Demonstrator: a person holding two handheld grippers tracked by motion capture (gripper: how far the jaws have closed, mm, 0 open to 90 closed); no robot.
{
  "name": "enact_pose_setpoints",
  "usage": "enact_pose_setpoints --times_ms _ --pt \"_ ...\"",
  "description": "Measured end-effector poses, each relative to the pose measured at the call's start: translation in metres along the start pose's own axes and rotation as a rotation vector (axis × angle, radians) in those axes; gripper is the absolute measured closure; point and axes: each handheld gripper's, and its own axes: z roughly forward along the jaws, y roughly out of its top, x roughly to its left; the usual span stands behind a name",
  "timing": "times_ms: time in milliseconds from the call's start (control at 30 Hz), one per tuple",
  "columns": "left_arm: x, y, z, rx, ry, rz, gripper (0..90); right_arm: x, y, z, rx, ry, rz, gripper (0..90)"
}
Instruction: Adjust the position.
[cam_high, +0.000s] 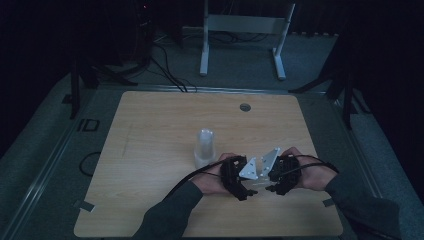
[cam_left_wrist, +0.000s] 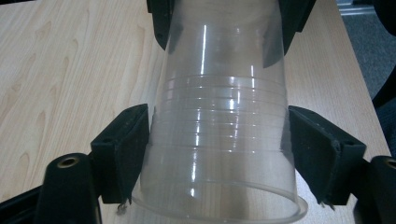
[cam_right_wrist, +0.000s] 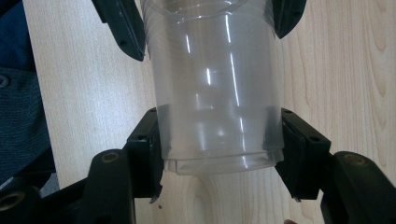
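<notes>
- My left tongs (cam_left_wrist: 217, 149) clamp the wide, rimmed end of a clear cup stack (cam_left_wrist: 219, 140).
- My right tongs (cam_right_wrist: 219, 149) clamp its base end (cam_right_wrist: 217, 107).
- The stack lies level between both tongs, low over the near right part of the desk (cam_high: 150, 150).
- Another clear cup (cam_high: 204, 147) stands on the desk just behind my left hand (cam_high: 212, 182).

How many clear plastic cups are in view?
2 visible: one standing cup on the table beyond the hands, and one held cup sideways between the left gripper at its rim end and the right gripper at its base end. Ring lines suggest more may be nested inside.
</notes>
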Motion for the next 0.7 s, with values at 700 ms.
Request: enact_pose_setpoints --times_ms 700 --pt "0.008 0.0 -0.006 -0.036 0.047 -0.078 15.7 -0.003 -0.018 0.002 -0.023 -0.009 0.072 41.2"
